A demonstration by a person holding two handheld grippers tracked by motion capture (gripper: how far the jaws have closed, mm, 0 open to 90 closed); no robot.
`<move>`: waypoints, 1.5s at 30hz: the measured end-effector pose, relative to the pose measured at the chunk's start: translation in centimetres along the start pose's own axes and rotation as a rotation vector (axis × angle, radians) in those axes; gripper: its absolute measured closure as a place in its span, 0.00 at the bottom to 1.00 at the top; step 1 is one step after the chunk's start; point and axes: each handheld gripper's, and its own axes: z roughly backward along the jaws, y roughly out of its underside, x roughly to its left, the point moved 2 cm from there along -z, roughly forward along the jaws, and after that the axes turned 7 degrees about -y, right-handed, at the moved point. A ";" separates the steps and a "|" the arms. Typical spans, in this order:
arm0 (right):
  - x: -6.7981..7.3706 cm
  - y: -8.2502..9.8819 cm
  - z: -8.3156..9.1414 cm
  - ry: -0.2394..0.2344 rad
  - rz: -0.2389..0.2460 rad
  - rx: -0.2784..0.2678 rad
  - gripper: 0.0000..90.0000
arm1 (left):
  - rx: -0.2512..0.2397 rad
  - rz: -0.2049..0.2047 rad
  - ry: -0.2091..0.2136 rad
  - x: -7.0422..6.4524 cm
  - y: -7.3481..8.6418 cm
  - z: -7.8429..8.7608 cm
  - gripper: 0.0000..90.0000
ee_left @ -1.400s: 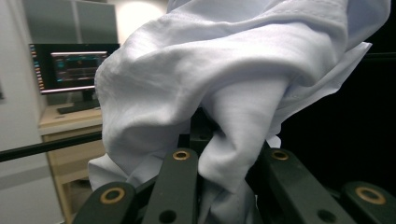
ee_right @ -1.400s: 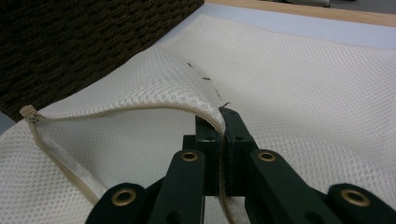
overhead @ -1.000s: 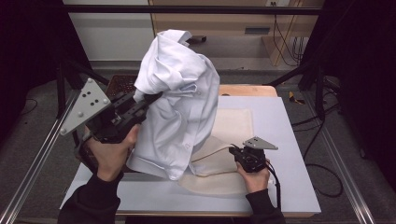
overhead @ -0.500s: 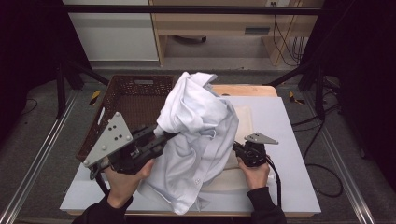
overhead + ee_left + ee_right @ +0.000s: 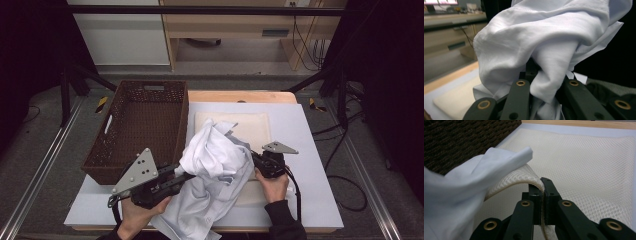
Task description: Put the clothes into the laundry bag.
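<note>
A crumpled white shirt [image 5: 215,165] hangs low over the front of the table, bunched up in my left gripper [image 5: 186,173], which is shut on its cloth. In the left gripper view the shirt [image 5: 544,45] drapes over both jaws of the left gripper [image 5: 540,80] and hides their tips. A cream mesh bag [image 5: 250,127] lies flat on the white table. My right gripper [image 5: 256,162] is shut on its near edge. In the right gripper view the right gripper [image 5: 543,188] lifts that edge of the mesh bag [image 5: 586,165] into an arch, and a corner of the shirt [image 5: 461,195] lies against it.
A dark brown wicker basket [image 5: 145,120] stands on the left of the table, its inside showing nothing; its wall [image 5: 461,140] is close behind the shirt. The white table surface [image 5: 305,130] runs out to the right of the bag. Dark stands flank the table.
My left gripper has come down from high above the table to just over it, and the shirt has sunk with it and uncovered the basket. The right gripper has kept still on the bag's edge.
</note>
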 end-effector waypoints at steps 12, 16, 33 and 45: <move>0.2 -0.1 0.2 -0.007 0.008 -0.006 0.97 | 0.174 0.006 0.020 0.3 4.6 -3.0 0.89; 0.4 -0.1 0.2 -0.005 0.013 -0.004 0.97 | 0.243 -0.006 0.026 0.0 6.2 -5.0 0.89; 0.7 0.1 0.2 0.011 0.031 0.006 0.97 | 0.425 -0.038 0.001 -1.5 10.6 -12.1 0.86; 1.1 0.2 0.3 0.006 0.034 0.006 0.97 | 0.480 0.006 0.000 -0.8 12.8 -13.8 0.79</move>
